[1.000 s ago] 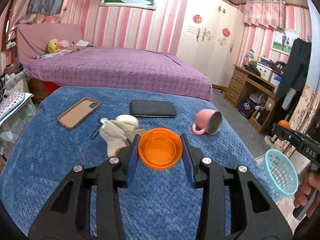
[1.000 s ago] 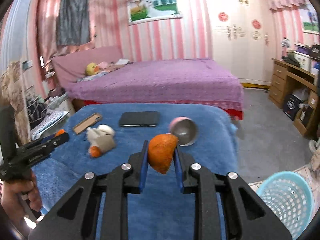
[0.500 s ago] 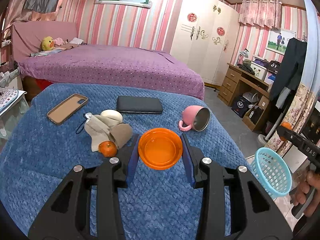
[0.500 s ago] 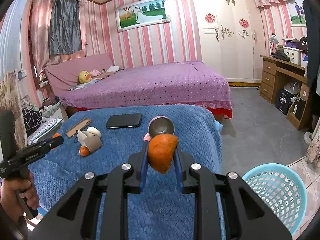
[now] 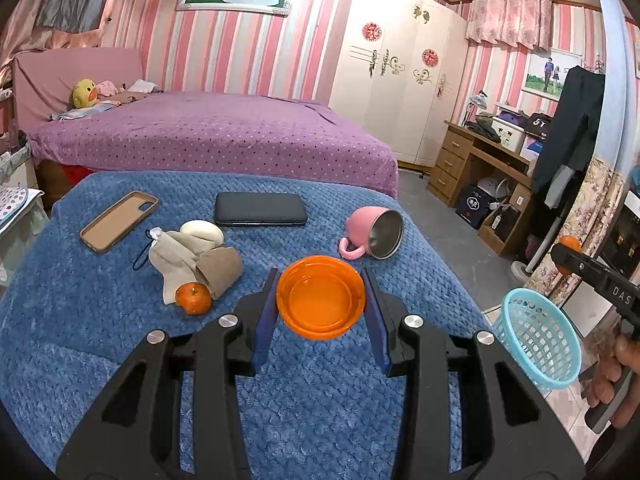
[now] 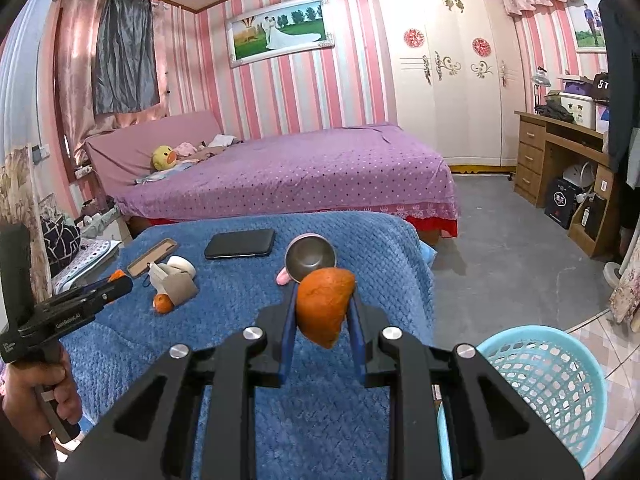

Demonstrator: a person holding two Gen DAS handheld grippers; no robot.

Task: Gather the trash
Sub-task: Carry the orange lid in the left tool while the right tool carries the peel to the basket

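Your left gripper [image 5: 321, 304] pinches the orange bowl [image 5: 321, 302] between widely spread fingers; your right gripper [image 6: 322, 312] clamps orange peel [image 6: 325, 306] between narrowly parted fingers.

We see both views evenly and fairly brightly lit by soft indoor light, with only faint shadows and a mild sheen on the white wardrobe [image 6: 456, 76]. Focus holds sharp throughout, while fisheye bending curves the walls and leaves black vignetted corners.
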